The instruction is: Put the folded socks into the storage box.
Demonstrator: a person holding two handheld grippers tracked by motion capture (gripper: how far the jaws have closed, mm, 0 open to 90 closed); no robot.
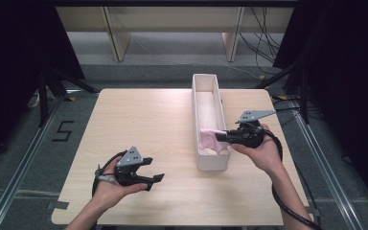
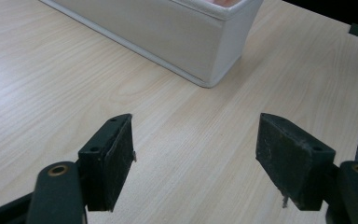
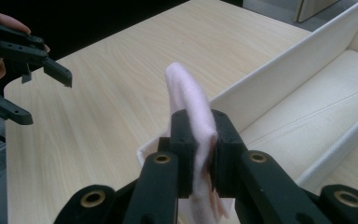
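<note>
Two grippers (image 1: 155,168) (image 1: 220,136), one pink cloth (image 3: 191,105), one long white box (image 1: 206,81), one wooden table (image 1: 143,124)

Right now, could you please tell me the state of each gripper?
Left gripper: open, holding nothing.
Right gripper: shut on the pink cloth, above the white box.

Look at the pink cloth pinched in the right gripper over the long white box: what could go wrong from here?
1. The right gripper pinches only a fold of the pink cloth, so it may slip free early.
2. The cloth hangs across the white box wall near its end, so part could drape outside.
3. The left gripper rests open and apart, so the box, unsteadied, might shift if bumped.
</note>
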